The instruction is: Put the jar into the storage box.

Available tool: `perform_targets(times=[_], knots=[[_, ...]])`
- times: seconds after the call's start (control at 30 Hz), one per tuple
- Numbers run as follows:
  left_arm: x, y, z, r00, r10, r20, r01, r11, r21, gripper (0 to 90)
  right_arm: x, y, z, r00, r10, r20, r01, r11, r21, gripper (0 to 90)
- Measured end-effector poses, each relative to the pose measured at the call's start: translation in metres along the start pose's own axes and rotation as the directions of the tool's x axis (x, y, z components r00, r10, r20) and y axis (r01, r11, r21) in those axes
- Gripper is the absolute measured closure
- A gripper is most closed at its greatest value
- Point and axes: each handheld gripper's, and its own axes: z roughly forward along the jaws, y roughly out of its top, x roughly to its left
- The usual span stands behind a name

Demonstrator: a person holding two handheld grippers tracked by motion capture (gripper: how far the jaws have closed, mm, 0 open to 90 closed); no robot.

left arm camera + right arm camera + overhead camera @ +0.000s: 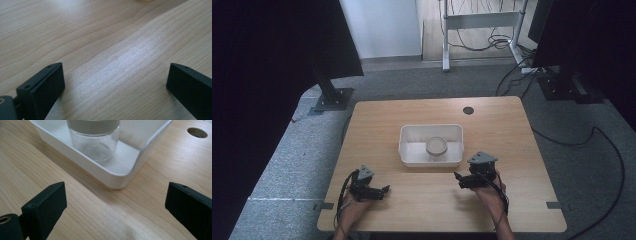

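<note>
table: light wood table (pixel 507 145), mid frame in the high view, grey carpet all round it
tray: white tray (pixel 409 150) at centre of the tabletop, rims upright, long side across the frame
jar: clear glass jar (pixel 436 146) with a grey lid, standing upright inside the tray, right of the tray's middle, apart from the walls
jar close-up: in the right gripper view the jar (pixel 96 141) sits top centre behind the tray's near corner (pixel 117 178); glass looks empty
left gripper: left gripper (pixel 385 189) at lower left of the tabletop, held in a hand (pixel 352 207), jaws spread wide, nothing between them, pointing toward frame right
left gripper close-up: left gripper view has the jaws far apart at the lower corners, bare wood grain between
right gripper: right gripper (pixel 457 176) at lower centre-right, held in a hand (pixel 489 192), jaws spread wide, empty, tips near the tray's lower right corner but not touching
right gripper close-up: right gripper view has the jaws at the lower corners, tray corner between and beyond them, gap of bare wood before it
hole: round dark hole (pixel 468 110) in the table, upper centre, behind the tray; also upper right in the right gripper view (pixel 197 132)
surroundings: black stand base (pixel 332 98) upper left off the table, a second black base (pixel 562 85) upper right, white desk frame (pixel 479 22) at top, black cables (pixel 607 145) on the carpet right
open room: bare wood left, right and below the tray; tray wall stands between right gripper and jar
edges: both hands cross the table's lower edge; left gripper near the lower left corner
</note>
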Motion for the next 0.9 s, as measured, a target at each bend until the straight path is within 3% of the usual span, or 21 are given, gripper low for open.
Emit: perform_targets(times=[0.9], knots=[[-0.001, 0.000, 0.000, 1.0000, -0.003, -0.005, 0.003, 1.0000, 0.002, 1.5, -0.032, -0.042, -0.033, 0.9933, 0.081, 0.083, -0.083, 0.996, 0.017, 3.3]])
